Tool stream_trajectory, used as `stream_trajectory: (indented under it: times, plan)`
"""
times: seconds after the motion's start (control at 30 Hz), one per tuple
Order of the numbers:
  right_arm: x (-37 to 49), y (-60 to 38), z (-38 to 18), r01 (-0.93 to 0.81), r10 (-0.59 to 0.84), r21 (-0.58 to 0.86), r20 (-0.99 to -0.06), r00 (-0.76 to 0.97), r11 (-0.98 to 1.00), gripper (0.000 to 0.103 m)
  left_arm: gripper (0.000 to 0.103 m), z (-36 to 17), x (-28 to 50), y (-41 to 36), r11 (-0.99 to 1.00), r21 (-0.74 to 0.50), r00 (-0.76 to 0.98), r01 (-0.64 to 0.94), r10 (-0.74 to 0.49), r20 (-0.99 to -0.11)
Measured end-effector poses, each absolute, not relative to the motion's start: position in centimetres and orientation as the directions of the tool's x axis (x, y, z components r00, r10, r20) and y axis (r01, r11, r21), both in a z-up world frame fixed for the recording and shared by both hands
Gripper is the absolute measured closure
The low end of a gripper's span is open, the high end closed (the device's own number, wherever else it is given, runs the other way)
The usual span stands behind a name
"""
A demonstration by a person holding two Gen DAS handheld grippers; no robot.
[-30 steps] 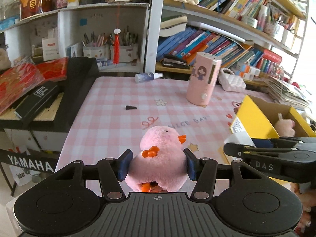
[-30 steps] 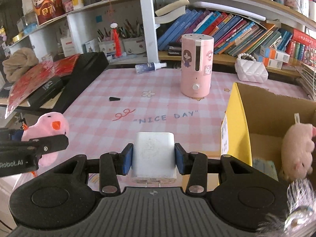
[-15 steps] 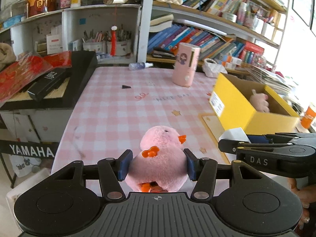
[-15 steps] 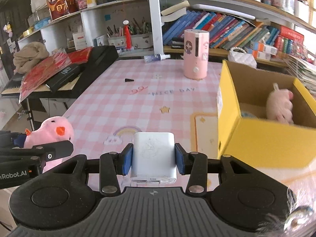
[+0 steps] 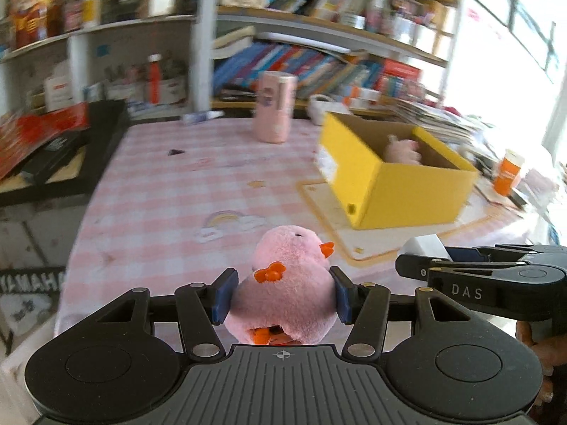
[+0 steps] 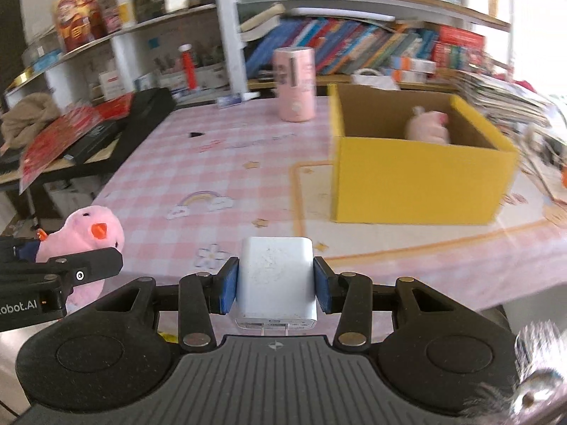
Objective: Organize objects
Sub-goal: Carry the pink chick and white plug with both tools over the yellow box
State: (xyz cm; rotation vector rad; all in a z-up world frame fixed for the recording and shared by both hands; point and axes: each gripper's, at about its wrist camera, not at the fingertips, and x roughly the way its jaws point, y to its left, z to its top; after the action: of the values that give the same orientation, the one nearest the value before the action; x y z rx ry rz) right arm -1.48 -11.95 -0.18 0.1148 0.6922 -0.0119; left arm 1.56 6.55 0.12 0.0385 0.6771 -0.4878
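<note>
Left wrist: pink plush chick point(image 5: 283, 294) is clamped by left gripper point(image 5: 282, 295) | right wrist: white charger block point(image 6: 275, 279) is gripped by right gripper point(image 6: 275, 285) | yellow box point(image 6: 418, 173) is seen ahead-right, a pink plush toy point(image 6: 427, 128) inside

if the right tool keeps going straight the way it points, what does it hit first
Probably nothing at first: the right tool, shut on the white charger block, points over bare pink checked tablecloth. Farther along stands the pink cylinder; the yellow cardboard box sits rightward. Depth is unclear.
</note>
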Motion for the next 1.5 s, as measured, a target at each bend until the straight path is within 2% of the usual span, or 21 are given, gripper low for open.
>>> stream_trajectory:
  times: [0.33, 0.67, 1.2, 1.5]
  plan:
    - [-6.2, -17.8, -0.3, 0.279, -0.146, 0.108, -0.647, 0.748, 0.954, 0.062, 0.049, 0.0, 0.5, 0.5, 0.768, -0.115, 0.568, 0.63, -0.557, -0.606]
    - [-7.9, -21.8, -0.7, 0.378, -0.214, 0.116, -0.658, 0.722, 0.919, 0.062, 0.049, -0.3, 0.6, -3.8, 0.706, -0.108, 0.509, 0.699, -0.599, -0.618]
    - [-2.3, -26.6, 0.1, 0.3, -0.145, 0.132, -0.653, 0.744, 0.945, 0.062, 0.049, 1.8, 4.4, -9.4, 0.739, -0.041, 0.581, 0.673, -0.562, -0.588]
    - [2.8, -31.5, 3.8, 0.238, -0.14, 0.122, -0.529, 0.837, 0.963, 0.062, 0.049, 4.7, 9.4, -13.9, 0.776, -0.019, 0.665, 0.63, -0.553, -0.502]
